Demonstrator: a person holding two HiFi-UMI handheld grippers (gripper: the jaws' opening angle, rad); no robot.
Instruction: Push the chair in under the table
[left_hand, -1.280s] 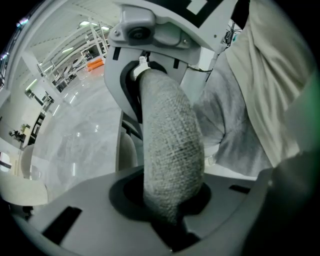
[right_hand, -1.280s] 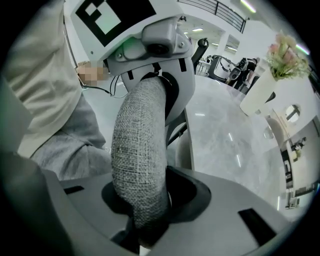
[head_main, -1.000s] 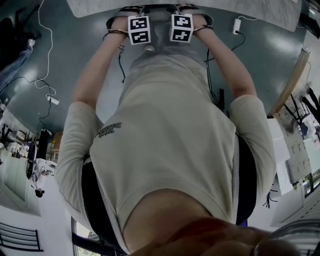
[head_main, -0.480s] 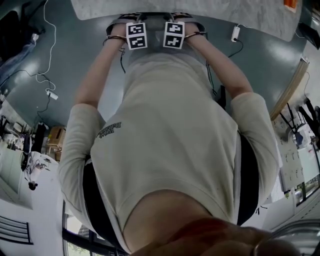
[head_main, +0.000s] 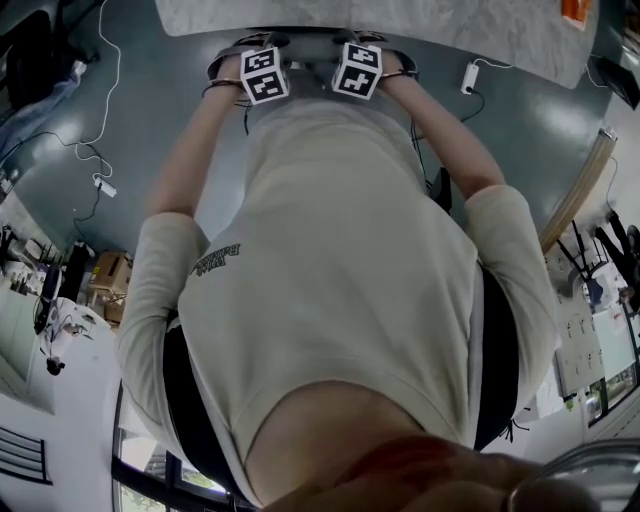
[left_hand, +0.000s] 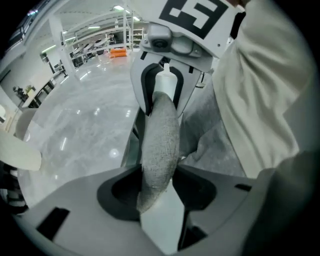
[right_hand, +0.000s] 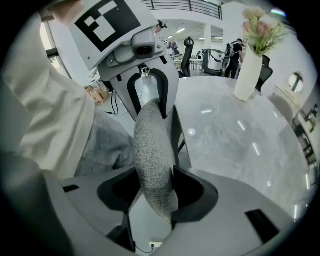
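The chair's grey fabric back (left_hand: 160, 135) runs along between both pairs of jaws, its top edge (right_hand: 152, 150) inside them. My left gripper (left_hand: 157, 185) has its jaws opening; the fabric still brushes one jaw and a gap shows at the other. My right gripper (right_hand: 152, 192) is also opening round the same edge, with a gap on its left side. In the head view both marker cubes, left (head_main: 263, 75) and right (head_main: 358, 70), sit side by side at the marble table's edge (head_main: 400, 25). My body hides most of the chair.
A white vase of flowers (right_hand: 248, 70) stands on the table top (right_hand: 235, 135). Cables (head_main: 90, 120) and a white power block (head_main: 470, 75) lie on the grey floor. A wooden board (head_main: 575, 195) leans at the right. Office chairs and people are far behind.
Both marker cubes have tilted outward from each other and shifted slightly up in the head view. More of the table top shows now.
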